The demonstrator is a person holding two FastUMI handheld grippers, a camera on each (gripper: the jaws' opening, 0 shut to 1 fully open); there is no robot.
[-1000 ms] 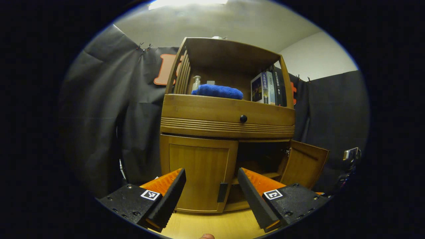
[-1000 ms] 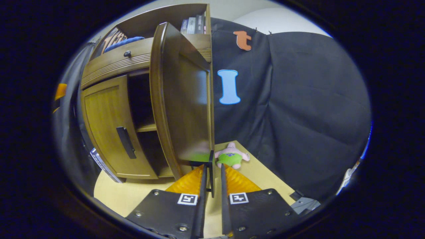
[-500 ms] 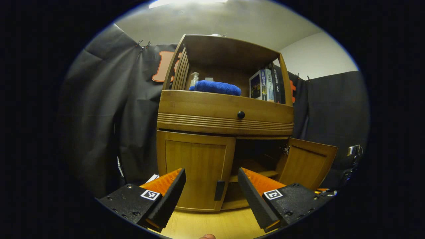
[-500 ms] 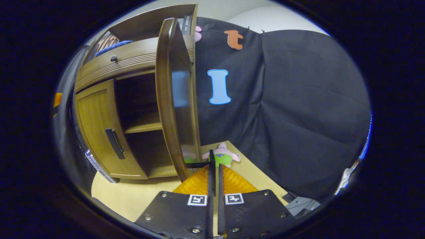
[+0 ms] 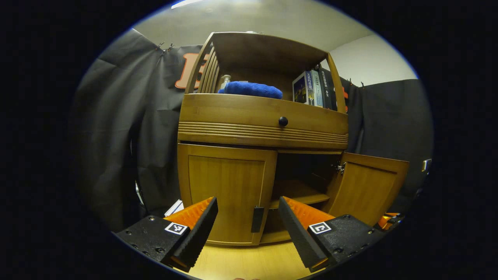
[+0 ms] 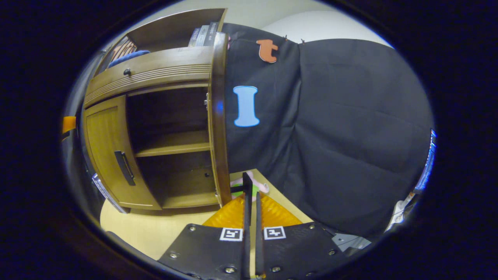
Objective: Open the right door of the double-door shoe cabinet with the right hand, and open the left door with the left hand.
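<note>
One right door [image 6: 218,116] stands open, its handle [image 6: 246,182] pinched by the right gripper [image 6: 251,202]; beside it, the left gripper [image 5: 247,217] is spread before the closed left door [image 5: 227,194].

Around us we see black cloth walls [image 6: 350,128] pinned below a pale ceiling [image 5: 272,19] and a white wall [image 5: 373,62], with a light wooden floor [image 5: 249,260] underfoot and a ceiling light's glare [image 5: 186,3] overhead.
</note>
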